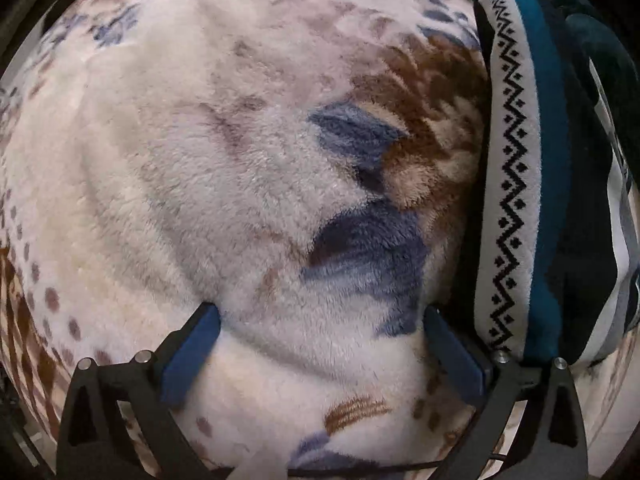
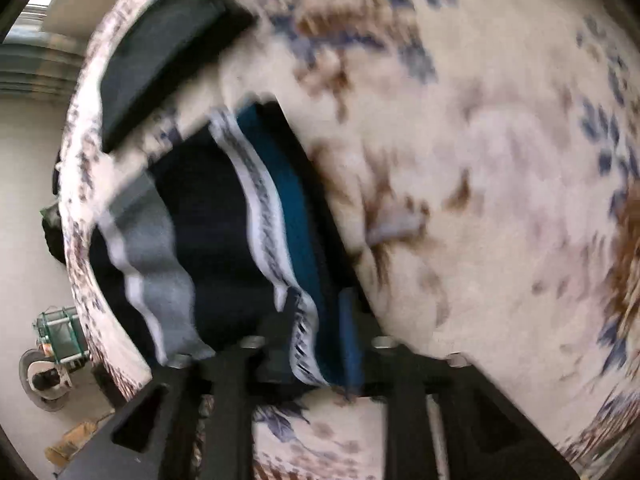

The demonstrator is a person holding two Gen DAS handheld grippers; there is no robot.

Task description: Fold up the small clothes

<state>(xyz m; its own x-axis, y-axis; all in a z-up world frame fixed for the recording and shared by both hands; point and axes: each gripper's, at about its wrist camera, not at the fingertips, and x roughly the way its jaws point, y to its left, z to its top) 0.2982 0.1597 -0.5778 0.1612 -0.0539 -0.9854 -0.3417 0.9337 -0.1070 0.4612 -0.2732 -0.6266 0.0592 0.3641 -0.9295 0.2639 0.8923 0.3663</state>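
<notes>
A small knit garment (image 1: pixel 520 184) with teal, navy, grey and white zigzag-patterned bands hangs at the right edge of the left wrist view. My left gripper (image 1: pixel 320 320) is open, its blue pads (image 1: pixel 192 352) resting against the fluffy blanket, with nothing between them. In the blurred right wrist view my right gripper (image 2: pixel 320 312) is shut on the same garment (image 2: pixel 224 220), pinching its teal and white patterned edge, and the cloth hangs away from the fingers.
A fluffy cream blanket (image 1: pixel 200 160) with blue and brown flower prints covers the surface under both grippers. A dark folded cloth (image 2: pixel 160 52) lies on it at the far left. Floor with small objects (image 2: pixel 52 360) shows beyond the blanket edge.
</notes>
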